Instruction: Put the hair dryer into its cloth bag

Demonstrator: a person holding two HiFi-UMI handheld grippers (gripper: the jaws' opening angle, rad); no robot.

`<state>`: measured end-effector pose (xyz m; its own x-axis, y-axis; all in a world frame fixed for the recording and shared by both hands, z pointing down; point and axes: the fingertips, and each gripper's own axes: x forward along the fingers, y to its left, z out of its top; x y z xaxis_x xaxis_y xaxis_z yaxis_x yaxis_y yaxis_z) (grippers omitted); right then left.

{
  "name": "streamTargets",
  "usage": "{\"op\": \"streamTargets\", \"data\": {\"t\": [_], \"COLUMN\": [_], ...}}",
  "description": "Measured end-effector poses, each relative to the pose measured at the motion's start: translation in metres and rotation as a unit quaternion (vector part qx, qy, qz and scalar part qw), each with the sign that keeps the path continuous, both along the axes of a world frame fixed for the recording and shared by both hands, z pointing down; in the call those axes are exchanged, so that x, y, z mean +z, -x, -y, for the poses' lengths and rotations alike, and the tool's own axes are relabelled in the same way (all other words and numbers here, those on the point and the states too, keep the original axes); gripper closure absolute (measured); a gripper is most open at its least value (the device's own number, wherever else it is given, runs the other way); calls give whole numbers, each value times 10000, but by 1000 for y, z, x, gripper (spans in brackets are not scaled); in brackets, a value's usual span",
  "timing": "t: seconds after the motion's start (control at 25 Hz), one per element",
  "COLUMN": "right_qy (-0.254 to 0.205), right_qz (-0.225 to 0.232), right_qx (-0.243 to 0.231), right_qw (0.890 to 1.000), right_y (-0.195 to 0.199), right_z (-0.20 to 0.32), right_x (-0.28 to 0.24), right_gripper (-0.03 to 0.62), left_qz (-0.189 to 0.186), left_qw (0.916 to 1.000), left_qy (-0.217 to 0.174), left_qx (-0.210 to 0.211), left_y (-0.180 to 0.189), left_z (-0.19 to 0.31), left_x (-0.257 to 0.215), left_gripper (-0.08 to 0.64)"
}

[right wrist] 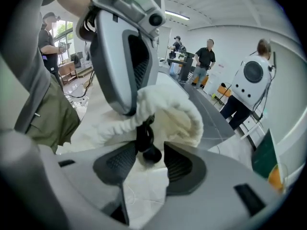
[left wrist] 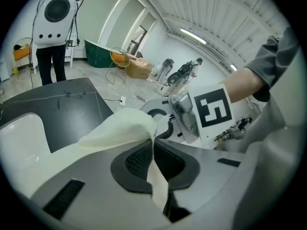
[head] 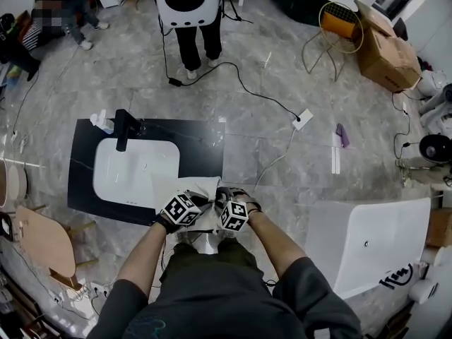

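Observation:
A white cloth bag (head: 205,190) lies bunched at the near edge of the black counter (head: 83,181), between my two grippers. My left gripper (head: 200,203) is shut on a fold of the bag's cloth (left wrist: 120,128), which runs pinched between its pads (left wrist: 139,159). My right gripper (right wrist: 149,158) faces it closely, jaws apart. A black drawstring knot (right wrist: 145,140) hangs from the gathered bag mouth (right wrist: 177,113) in the gap, not pinched by the pads. The left gripper's grey body (right wrist: 125,56) stands just behind it. The hair dryer does not show; the bag looks bulged.
A white basin (head: 134,171) is set in the counter, with a black upright fixture (head: 123,128) and a small white bottle (head: 102,122) at its far left. A white panel (head: 374,240) lies at the right, a wooden stool (head: 44,240) left. Cables (head: 268,104) cross the floor; a person (head: 188,6) stands beyond.

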<state>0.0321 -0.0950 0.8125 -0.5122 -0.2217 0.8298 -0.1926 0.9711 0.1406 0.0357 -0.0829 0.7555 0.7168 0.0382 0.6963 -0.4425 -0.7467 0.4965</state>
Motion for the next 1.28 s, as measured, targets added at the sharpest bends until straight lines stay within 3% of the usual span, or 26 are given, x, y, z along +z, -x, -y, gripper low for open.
{"op": "streamTargets", "data": {"t": [0.12,0.24,0.36,0.44,0.68,0.88,1.0,1.12,1.28], "right_qy": [-64,-127,-61,29,219,216,100,-97,-475], "right_qz": [-17,-8,-13,-34,-48,213,518,984,1675], "right_qx": [80,477,955,1180,1456,1913,2408,3037,3698], "right_qw": [9999,9988,9954,9930,9891,9811,9692,9476,9126], "right_y": [-21,-48,-73,-84,-98,-100,-101,-104,-105], "right_z": [-2,2,4,1,-14,-11,1,15,26], "right_x": [-8,-17,-21,-21,-28,-44,-64,-95,-143], "right_gripper": [420,420,420,420,421,422,421,422,422], "left_qz": [88,110,2,-29,-74,-329,-411,-466,-552], "left_qw": [9999,9998,9993,9993,9996,9959,9893,9781,9514], "left_qy": [-10,39,178,166,33,-266,-585,-1039,-1765], "left_qx": [-60,-185,-320,-343,-280,-799,-1273,-1744,-2463], "left_y": [0,-2,-5,-6,-7,11,37,67,112], "left_z": [2,3,1,1,0,12,25,39,59], "left_x": [6,12,17,18,8,-11,-27,-50,-94], "left_gripper": [549,540,449,448,402,403,407,408,411]}}
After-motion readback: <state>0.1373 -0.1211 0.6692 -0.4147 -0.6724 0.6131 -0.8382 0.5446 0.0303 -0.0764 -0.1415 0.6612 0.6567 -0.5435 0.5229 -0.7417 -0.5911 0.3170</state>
